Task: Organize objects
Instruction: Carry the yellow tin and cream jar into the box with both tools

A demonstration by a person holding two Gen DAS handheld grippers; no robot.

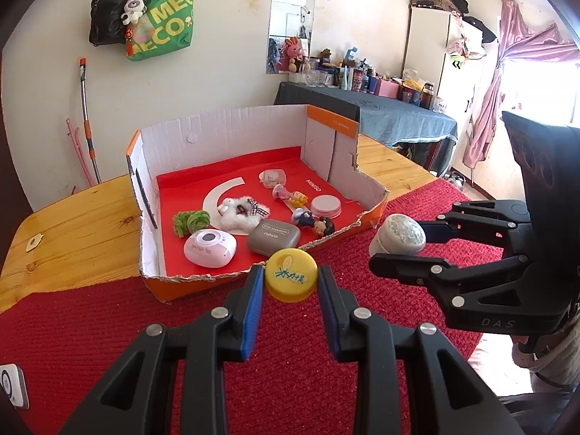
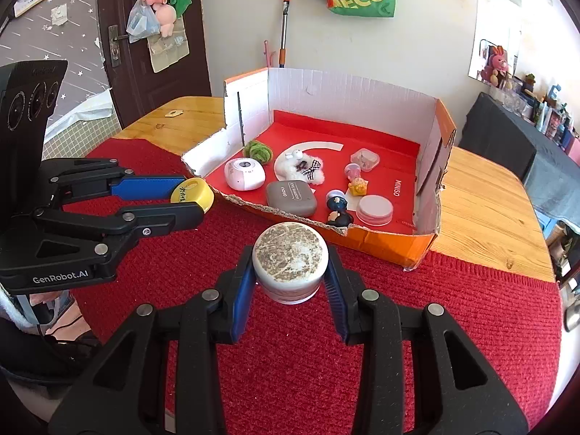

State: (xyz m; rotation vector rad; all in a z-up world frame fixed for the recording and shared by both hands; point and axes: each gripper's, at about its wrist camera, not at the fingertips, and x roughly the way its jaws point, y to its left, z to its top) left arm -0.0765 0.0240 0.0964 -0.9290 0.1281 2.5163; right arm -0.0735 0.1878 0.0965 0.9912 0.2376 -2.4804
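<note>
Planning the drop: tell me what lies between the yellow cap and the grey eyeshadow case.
Only the box's torn front wall separates yellow cap from grey eyeshadow case, seen in the left wrist view.

My left fingers (image 1: 253, 286) cover the yellow cap's (image 1: 291, 274) sides. The jar's (image 2: 290, 264) label stays hidden behind my right pads (image 2: 242, 290). A white device (image 1: 12, 389) is cut off at the edge.

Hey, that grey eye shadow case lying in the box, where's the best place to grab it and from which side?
Grip the grey eye shadow case across its two long sides, coming down from above. It lies flat on the red liner of the box, low and rounded, so its narrower width probably suits the jaws. The torn front wall sits right beside it, and the figurine crowds one end.
</note>
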